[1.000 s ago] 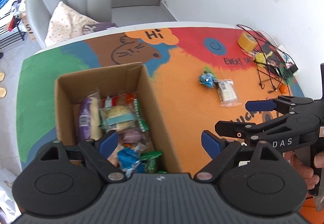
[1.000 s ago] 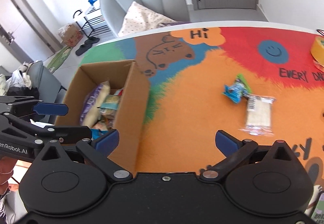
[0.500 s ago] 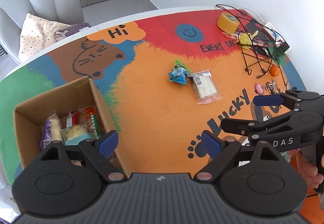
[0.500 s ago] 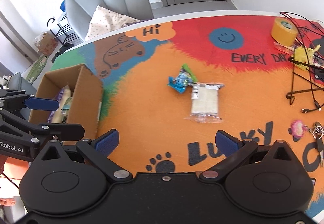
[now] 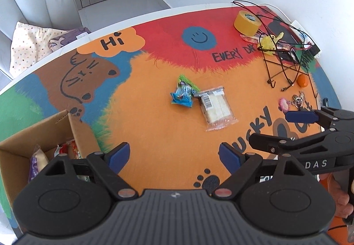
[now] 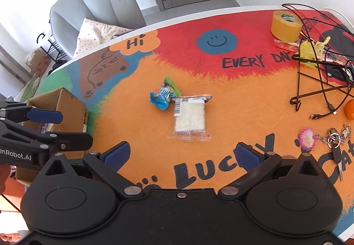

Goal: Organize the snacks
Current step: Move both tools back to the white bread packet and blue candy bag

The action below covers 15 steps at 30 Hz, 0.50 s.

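A clear pack of white wafers (image 5: 218,110) (image 6: 190,117) and a small blue snack packet (image 5: 183,94) (image 6: 162,96) lie side by side on the orange middle of the table mat. A cardboard box (image 5: 44,134) (image 6: 66,103) holding several snacks stands at the left. My left gripper (image 5: 174,156) is open and empty, hovering short of the two snacks. My right gripper (image 6: 183,154) is open and empty, just in front of the wafer pack. Each gripper shows in the other's view, the right one (image 5: 309,134) and the left one (image 6: 33,132).
A yellow tape roll (image 6: 285,26), a wire stand with cables (image 6: 318,72), an orange fruit (image 6: 350,108) and keys with a pink charm (image 6: 320,138) clutter the table's right side. A grey chair with a cushion (image 6: 97,14) stands behind the table.
Both grippers have swung from over the box to the right, toward the two snacks on the mat. Both stayed open and empty.
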Available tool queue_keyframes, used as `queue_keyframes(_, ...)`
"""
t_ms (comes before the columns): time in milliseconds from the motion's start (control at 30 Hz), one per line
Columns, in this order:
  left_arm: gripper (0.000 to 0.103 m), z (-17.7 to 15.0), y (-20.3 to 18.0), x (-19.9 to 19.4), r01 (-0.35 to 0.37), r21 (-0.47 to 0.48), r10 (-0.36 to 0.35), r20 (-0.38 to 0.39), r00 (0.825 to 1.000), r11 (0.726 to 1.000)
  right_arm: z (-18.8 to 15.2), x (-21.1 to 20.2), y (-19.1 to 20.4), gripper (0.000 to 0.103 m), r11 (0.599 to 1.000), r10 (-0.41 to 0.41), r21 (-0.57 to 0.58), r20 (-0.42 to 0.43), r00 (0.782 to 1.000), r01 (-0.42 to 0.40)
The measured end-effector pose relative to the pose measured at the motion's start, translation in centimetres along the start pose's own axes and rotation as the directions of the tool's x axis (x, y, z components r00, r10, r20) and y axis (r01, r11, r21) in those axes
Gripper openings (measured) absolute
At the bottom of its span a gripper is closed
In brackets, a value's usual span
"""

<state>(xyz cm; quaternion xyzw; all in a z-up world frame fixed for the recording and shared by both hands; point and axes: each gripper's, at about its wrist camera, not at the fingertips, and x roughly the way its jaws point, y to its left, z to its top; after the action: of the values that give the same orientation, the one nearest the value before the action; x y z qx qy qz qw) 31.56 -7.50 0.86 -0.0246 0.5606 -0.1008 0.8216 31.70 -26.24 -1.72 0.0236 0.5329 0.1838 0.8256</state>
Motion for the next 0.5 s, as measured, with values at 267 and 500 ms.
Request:
queue_keyframes(267, 0.068, 1.2, -0.3, 2.5, -0.011, -0.027, 0.011, -0.007, 1.000, 1.000, 0.5, 2.1, -0.9, 0.076, 1.000, 0.010, 0.025, -0.028, 1.000, -0.010)
queue_keyframes(500, 0.062, 1.7, 0.3, 4.1, -0.014, -0.045, 0.013, -0.023, 1.000, 0.999, 1.3, 4.8, 0.0, 0.071, 1.000, 0.025, 0.017, -0.055, 0.998, -0.024)
